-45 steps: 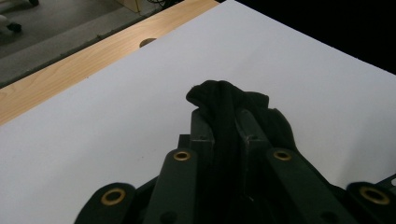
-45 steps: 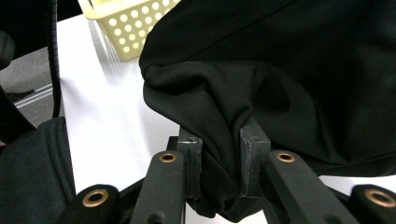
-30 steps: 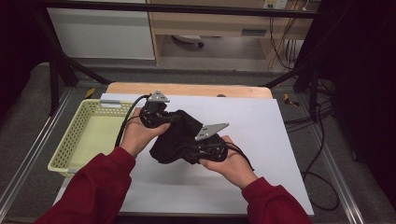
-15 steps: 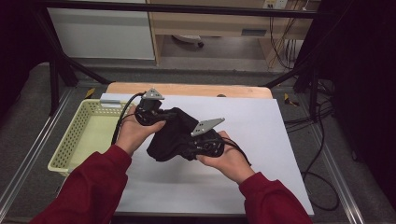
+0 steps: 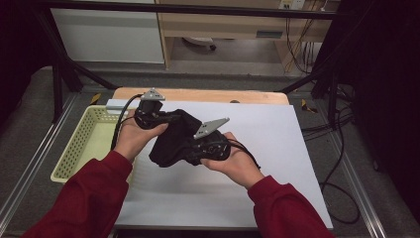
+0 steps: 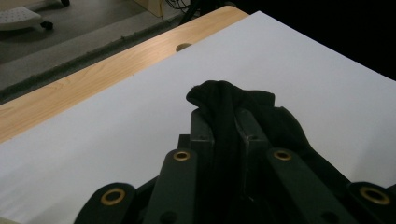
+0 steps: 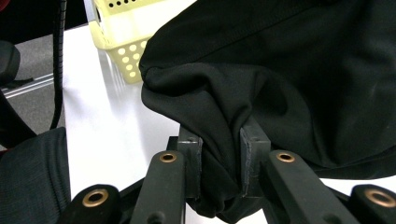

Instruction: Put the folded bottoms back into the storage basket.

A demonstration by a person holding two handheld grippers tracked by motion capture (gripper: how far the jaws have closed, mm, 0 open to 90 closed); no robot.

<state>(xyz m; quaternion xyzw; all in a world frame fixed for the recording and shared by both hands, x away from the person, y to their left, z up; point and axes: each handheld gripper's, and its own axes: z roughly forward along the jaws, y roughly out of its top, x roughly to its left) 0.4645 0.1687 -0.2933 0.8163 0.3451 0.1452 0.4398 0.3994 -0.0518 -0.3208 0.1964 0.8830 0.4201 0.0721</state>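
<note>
Jaws of the left gripper (image 6: 223, 133) clamped on a fold of the black cloth (image 5: 176, 139); a bunched end pokes out past the tips. Jaws of the right gripper (image 7: 223, 154) likewise clenched on a thick gather of the cloth, which balloons out above them. High view: cloth hangs bunched between the two grippers, left gripper (image 5: 166, 119) at its upper left end, right gripper (image 5: 190, 152) at its lower right. It appears held just clear of the white sheet (image 5: 277, 148) that covers the table (image 5: 198, 94), over the sheet's left half. Yellow basket (image 5: 86, 141) sits just beside the sheet's left edge, near the left hand (image 5: 133, 141). Right hand (image 5: 237, 166) further in, over the sheet. Red sleeves (image 5: 89, 198) on both arms.
</note>
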